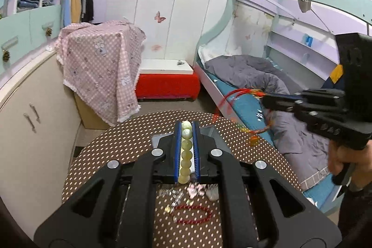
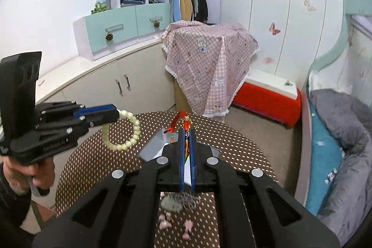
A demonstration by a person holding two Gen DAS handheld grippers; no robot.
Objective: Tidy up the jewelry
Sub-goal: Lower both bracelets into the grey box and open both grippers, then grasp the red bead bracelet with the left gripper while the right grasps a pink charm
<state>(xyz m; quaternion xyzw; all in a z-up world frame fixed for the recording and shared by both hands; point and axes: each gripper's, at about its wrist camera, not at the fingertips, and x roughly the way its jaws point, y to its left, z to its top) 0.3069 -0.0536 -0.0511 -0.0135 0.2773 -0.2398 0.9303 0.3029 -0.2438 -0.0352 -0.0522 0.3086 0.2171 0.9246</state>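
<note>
My left gripper (image 1: 186, 127) is shut on a pale green bead bracelet (image 1: 186, 152), held above the brown dotted round table (image 1: 116, 143). In the right wrist view the left gripper (image 2: 115, 114) shows at left with the bracelet (image 2: 130, 134) hanging from its tips. My right gripper (image 2: 186, 131) is shut on a red cord bracelet (image 2: 186, 122) with gold and coloured beads. In the left wrist view the right gripper (image 1: 265, 100) holds that red cord (image 1: 232, 104) in the air at right, blurred. A grey open box (image 2: 153, 145) lies on the table under both grippers.
On the table near me lie a dark red bead bracelet (image 1: 191, 214), pink pieces (image 1: 194, 190) and a silver chain (image 2: 183, 199). A cupboard (image 2: 104, 85) stands left, a pink-cloth-covered box (image 2: 209, 66) and red chest (image 2: 267, 97) behind, a bed (image 1: 267, 90) right.
</note>
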